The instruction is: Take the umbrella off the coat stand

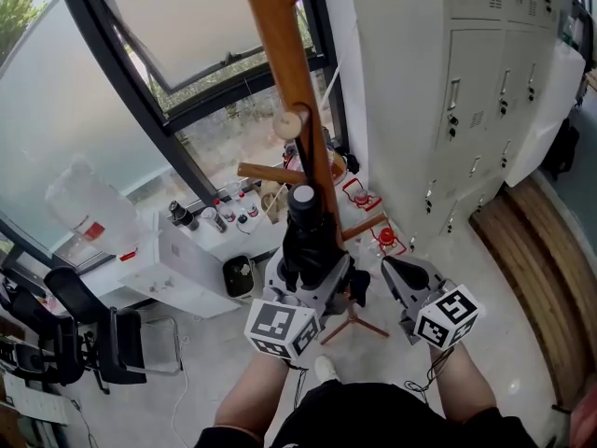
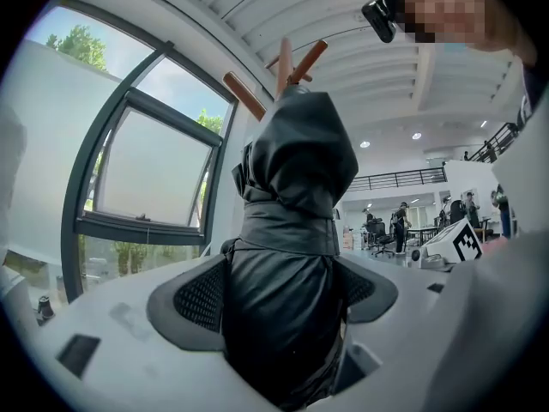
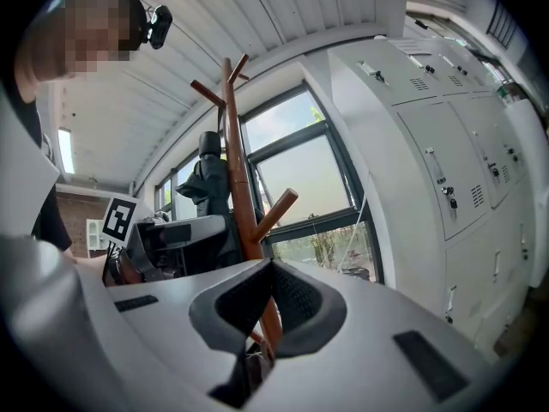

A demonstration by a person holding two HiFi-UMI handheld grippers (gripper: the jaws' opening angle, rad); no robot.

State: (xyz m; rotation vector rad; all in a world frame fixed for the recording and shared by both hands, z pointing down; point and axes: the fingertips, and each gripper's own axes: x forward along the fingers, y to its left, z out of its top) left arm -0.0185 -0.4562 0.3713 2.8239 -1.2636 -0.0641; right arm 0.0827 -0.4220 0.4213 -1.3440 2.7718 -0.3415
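A black folded umbrella stands upright against the wooden coat stand, its round cap on top. My left gripper is shut on the umbrella's lower part. In the left gripper view the umbrella fills the space between the pads, and the stand's pegs poke out above it. My right gripper hangs just right of the stand, apart from it, jaws together with nothing held. The right gripper view shows the stand's pole and the umbrella beyond its closed jaws.
White lockers stand close on the right, a large window behind the stand. A white table with bottles and a black bin sit to the left. Office chairs are at lower left. Red objects lie near the stand's base.
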